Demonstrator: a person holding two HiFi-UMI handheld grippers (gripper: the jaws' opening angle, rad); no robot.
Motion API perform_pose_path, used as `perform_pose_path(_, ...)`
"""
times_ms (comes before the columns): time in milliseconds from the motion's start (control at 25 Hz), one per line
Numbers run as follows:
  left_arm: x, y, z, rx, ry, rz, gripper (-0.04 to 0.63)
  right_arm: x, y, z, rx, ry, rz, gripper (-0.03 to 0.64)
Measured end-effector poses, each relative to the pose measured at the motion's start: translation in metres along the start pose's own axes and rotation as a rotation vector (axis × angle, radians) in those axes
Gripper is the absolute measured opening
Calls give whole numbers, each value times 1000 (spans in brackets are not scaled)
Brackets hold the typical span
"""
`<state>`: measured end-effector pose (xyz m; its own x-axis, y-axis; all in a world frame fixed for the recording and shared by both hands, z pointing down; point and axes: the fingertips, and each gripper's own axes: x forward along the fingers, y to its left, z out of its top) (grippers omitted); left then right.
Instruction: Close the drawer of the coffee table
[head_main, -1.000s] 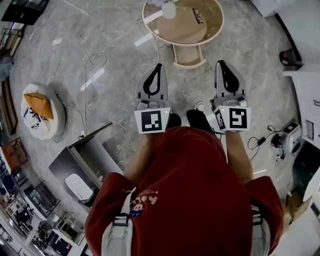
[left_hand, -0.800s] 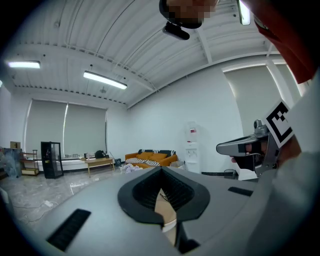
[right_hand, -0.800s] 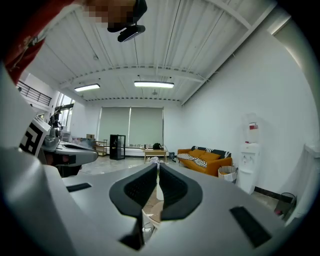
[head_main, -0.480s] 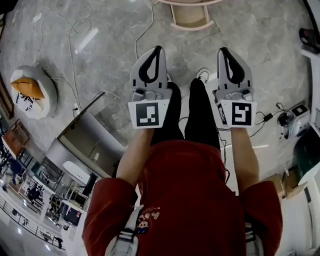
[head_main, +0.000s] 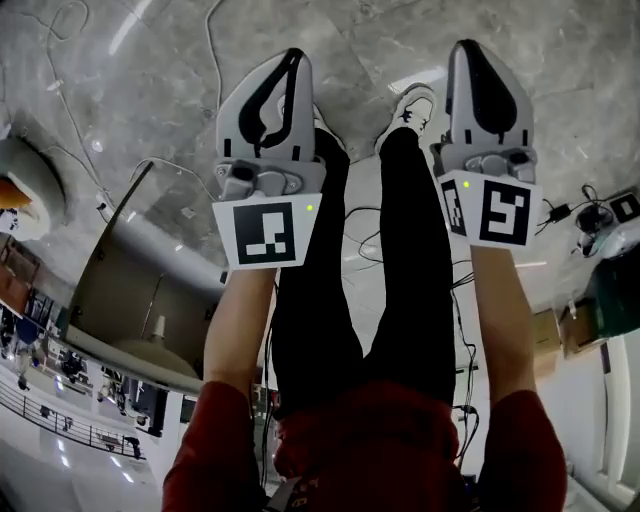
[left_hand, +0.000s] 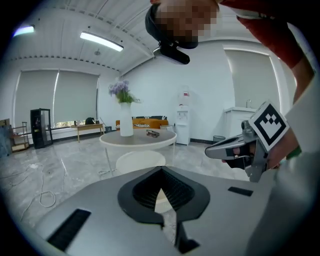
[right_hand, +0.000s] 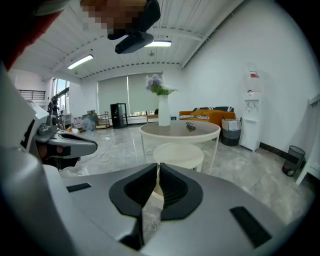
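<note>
The round cream coffee table stands a few steps ahead, with a white vase of purple flowers on top. Beneath the top a cream rounded lower part juts toward me; I cannot tell whether it is the drawer. The head view does not show the table. My left gripper and right gripper are held side by side over the person's black-trousered legs. They point toward the table, both shut and holding nothing. Each gripper view shows the other gripper at its edge.
An open grey case lies on the marble floor to my left, with cables trailing around it. Chargers and wires sit at the right. A water dispenser and an orange sofa line the far wall.
Both grippers have sunk low in front of the person. The head view has tipped down and back, so the coffee table slid out of its top edge and the legs now fill the middle.
</note>
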<state>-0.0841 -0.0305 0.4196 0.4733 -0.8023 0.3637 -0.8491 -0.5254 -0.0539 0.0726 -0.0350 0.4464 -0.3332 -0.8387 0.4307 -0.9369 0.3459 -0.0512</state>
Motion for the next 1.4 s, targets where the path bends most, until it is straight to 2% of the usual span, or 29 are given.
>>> perform_pose_path(160, 27, -3, -94, 12, 10, -7, 12, 37, 0, -91, 31, 28, 8, 29)
perform_pose_path(320, 54, -4, -169, 6, -5, -15, 12, 76, -3, -163, -32, 7, 19, 29)
perform_pose_path(480, 83, -13, -225, 17, -61, -42, 12, 112, -8, -216, -61, -49, 15, 29)
perform_pose_path(680, 125, -20, -274, 73, -142, -81, 12, 148, -20, -267, 12, -126, 5, 29)
perform_pose_path(840, 152, -14, -301, 114, -200, -68, 12, 172, -29, -290, -65, -201, -30, 29)
perform_pose_path(920, 159, -6, -307, 94, -235, -43, 12, 181, -42, -292, -35, -222, -83, 29)
perform_pose_path(1040, 157, 0, -317, 83, -235, -44, 12, 184, -49, -295, 33, -221, -139, 29)
perform_pose_path(1120, 155, 7, -316, 107, -238, -37, 12, 185, -43, -298, 29, -199, -131, 29)
perform_pose_path(1280, 153, 29, -319, 31, -221, 54, 12, 186, -31, -306, 14, -160, -94, 29)
perform_pose_path(1400, 156, 34, -320, 9, -222, 75, 12, 187, -27, -310, 9, -173, -85, 29)
